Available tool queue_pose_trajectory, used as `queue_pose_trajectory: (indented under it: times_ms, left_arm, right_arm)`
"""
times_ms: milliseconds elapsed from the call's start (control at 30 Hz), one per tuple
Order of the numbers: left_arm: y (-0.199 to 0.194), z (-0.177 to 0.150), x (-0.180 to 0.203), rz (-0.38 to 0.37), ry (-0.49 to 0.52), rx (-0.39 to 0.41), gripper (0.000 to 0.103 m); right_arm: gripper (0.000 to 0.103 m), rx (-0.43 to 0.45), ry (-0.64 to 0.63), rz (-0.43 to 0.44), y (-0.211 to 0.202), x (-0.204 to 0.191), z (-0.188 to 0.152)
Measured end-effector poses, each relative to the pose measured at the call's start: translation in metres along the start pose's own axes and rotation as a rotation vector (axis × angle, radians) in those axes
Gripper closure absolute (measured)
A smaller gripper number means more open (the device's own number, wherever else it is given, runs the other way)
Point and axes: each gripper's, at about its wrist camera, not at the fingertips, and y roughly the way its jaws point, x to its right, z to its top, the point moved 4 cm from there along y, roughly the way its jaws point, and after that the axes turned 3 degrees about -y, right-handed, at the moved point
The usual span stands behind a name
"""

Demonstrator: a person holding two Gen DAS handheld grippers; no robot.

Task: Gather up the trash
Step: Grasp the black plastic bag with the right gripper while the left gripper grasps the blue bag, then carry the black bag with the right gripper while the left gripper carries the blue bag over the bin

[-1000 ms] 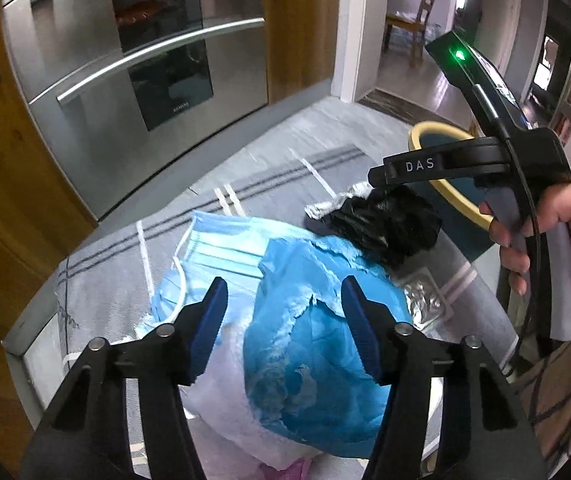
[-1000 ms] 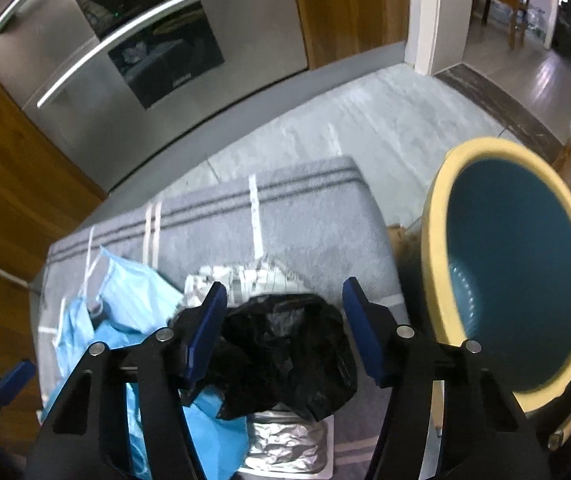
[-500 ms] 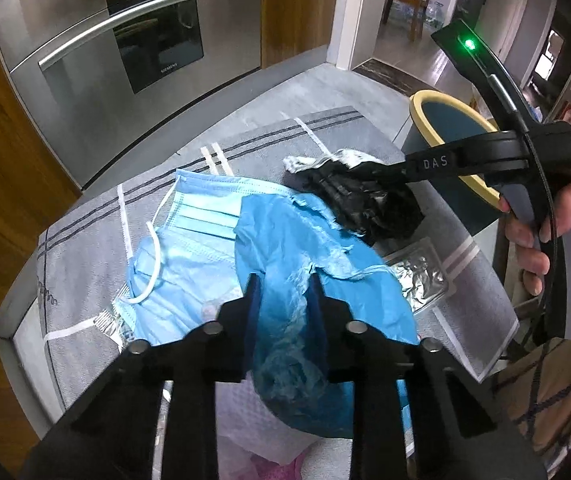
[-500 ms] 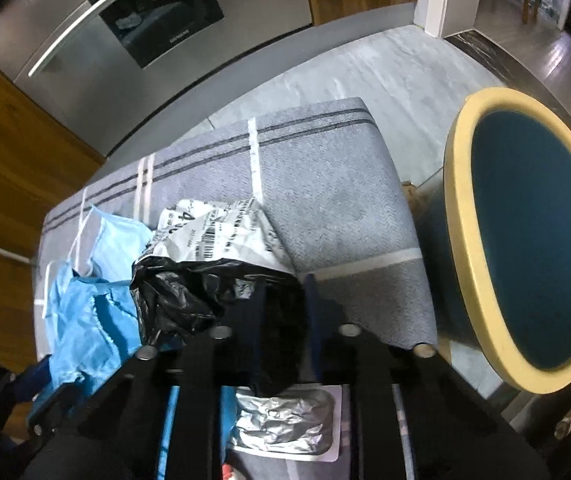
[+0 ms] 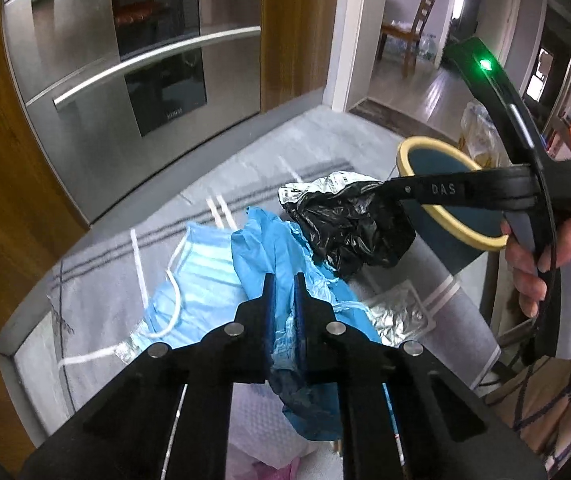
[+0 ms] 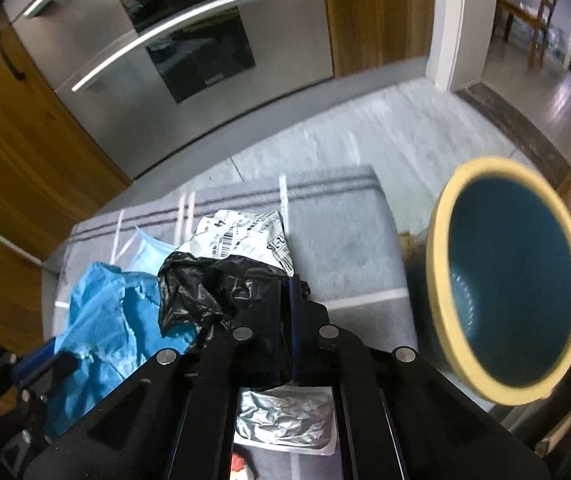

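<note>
Showing person's hand (image 5: 557,264) only left view; bin (image 6: 505,396) interior right

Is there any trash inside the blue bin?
No, the bin looks empty inside; only its bare blue wall and bottom show.

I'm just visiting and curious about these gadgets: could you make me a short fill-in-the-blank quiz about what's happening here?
1. The left tool is shut on a crumpled sheet of ____ plastic.
2. The right tool is clamped on a ____ plastic bag.
3. The bin with the dark blue inside has a ____ rim.
4. The face mask lies on a striped ____ cloth.

Missing words: blue; black; yellow; grey
</note>
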Motion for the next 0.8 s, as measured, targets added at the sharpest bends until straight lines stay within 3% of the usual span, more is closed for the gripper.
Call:
queue_pose_trajectory:
  times_ms: [333,667,800]
  left_arm:
    - [-0.024,0.033,0.009,-0.007,0.005,0.125,0.095]
    - [-0.018,0.052,0.045,-0.05,0.043,0.162,0.095]
    - [-0.019,0.061,0.065,-0.081,0.068,0.181,0.095]
  right_arm:
    - [0.099,0.142,-0.013,-0.049,-0.06,0.009,0.015]
    - [0.099,0.239,0.067,-0.189,-0.12,0.076,0.005]
    - [0.099,0.264,0.166,-0.239,-0.137,0.117,-0.002]
